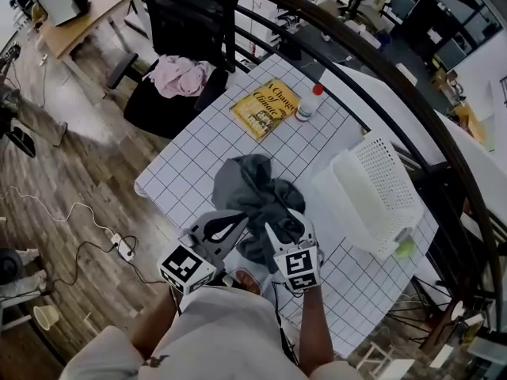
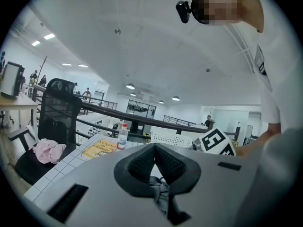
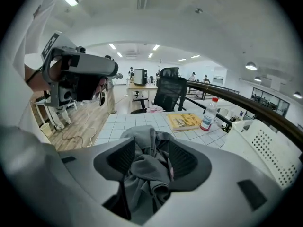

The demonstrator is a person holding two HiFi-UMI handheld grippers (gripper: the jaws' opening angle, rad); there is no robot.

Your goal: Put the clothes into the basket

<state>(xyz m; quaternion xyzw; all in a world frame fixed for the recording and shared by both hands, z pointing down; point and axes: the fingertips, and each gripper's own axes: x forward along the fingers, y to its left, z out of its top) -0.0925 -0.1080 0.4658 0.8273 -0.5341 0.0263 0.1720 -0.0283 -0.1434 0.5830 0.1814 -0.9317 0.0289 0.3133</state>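
Left gripper [image 2: 154,148]: jaws together at the tips, a fold of the grey garment [image 1: 245,182] nipped at their base. Right gripper [image 3: 150,148]: jaws partly apart, the same garment bunched loosely between them. The garment is heaped on the white grid-marked table [image 1: 198,157], just beside the white perforated basket [image 1: 380,188]. A yellow book [image 1: 265,108] and bottle [image 1: 309,101] lie beyond. Pink clothing [image 1: 181,76] rests on a black office chair [image 1: 150,105]. Wood floor [image 1: 71,180].

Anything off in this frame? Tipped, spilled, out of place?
A pink garment lies crumpled on the office chair beyond the table's far corner, apart from the grey garment on the table. The basket looks tipped toward its side, though I can't be sure. Nothing spilled.
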